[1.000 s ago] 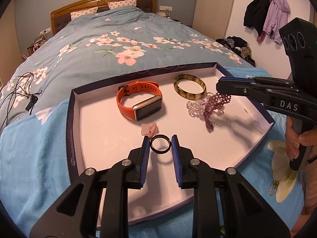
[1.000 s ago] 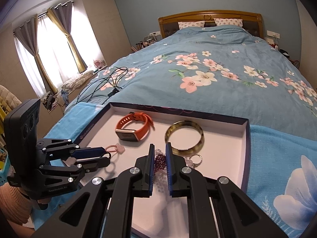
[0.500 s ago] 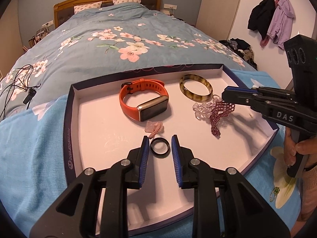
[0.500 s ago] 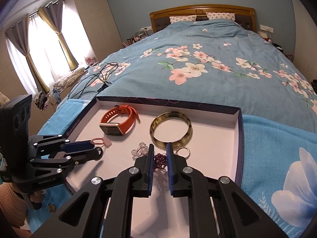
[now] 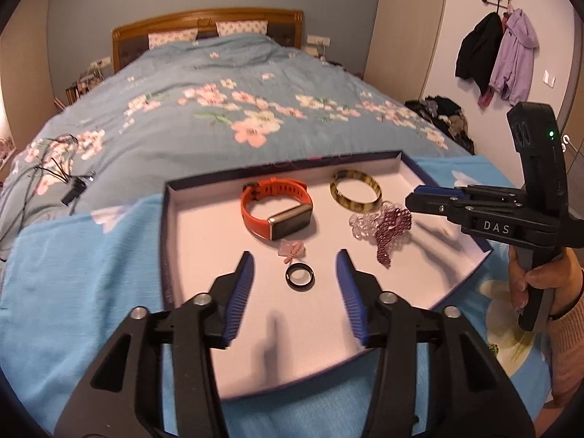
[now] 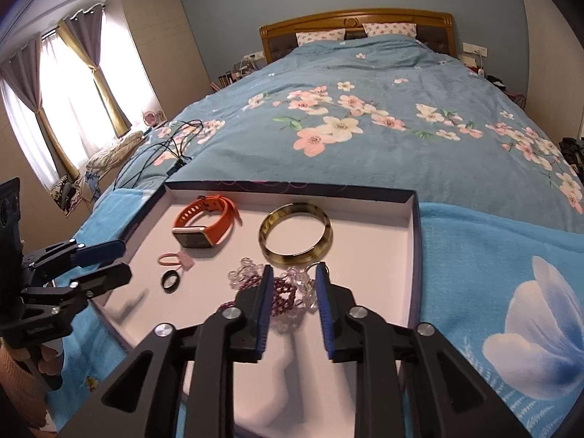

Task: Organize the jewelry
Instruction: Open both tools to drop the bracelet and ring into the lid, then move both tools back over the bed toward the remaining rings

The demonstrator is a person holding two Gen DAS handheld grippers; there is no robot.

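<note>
Your left hand-held gripper [image 5: 295,261] and right hand-held gripper [image 6: 291,279], jaws just parted, leave black ring [image 5: 300,276] and beaded bracelet [image 6: 285,292] resting in the tray [image 6: 412,219], apparently sorted.

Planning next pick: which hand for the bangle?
Right, probably. The right gripper, fingers open, sits over the beads just short of the bangle; the left gripper brackets the ring, further off.
</note>
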